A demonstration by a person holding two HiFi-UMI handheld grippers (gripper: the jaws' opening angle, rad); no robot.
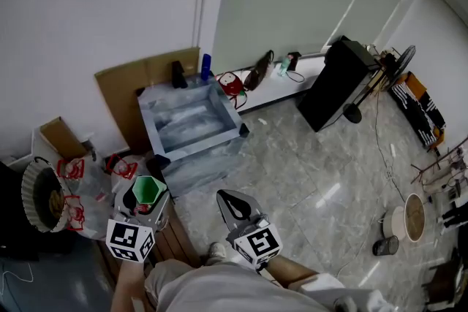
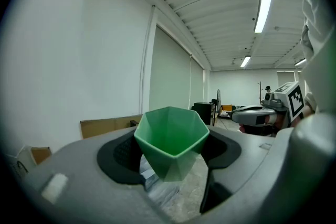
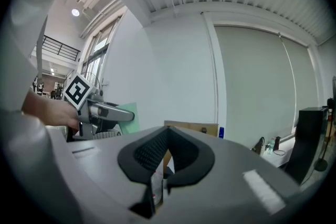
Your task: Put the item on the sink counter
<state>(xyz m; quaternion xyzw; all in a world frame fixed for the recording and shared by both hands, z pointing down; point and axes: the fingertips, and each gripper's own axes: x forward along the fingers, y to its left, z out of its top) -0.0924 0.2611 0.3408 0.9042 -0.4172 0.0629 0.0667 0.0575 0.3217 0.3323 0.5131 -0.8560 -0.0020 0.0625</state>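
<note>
A green faceted cup [image 2: 170, 139] sits between the jaws of my left gripper [image 2: 171, 153], whose dark pads press its sides. In the head view the left gripper [image 1: 148, 195] hangs at the lower left with the cup [image 1: 146, 188] mouth up. It is short of the plastic-wrapped sink unit [image 1: 201, 147], which stands against the wall. My right gripper [image 1: 232, 207] is beside it at bottom centre. Its pads meet with nothing between them [image 3: 166, 136]. The right gripper view also catches the left gripper [image 3: 97, 110] and the cup [image 3: 124, 113].
A cardboard sheet [image 1: 146, 75] leans behind the sink, with a blue bottle [image 1: 205, 67] at its back rim. Red-and-white bags [image 1: 121, 166] and a round basket [image 1: 40, 197] lie left. A black cabinet [image 1: 336, 84] stands right; cables and a pot [image 1: 413, 217] are on the floor.
</note>
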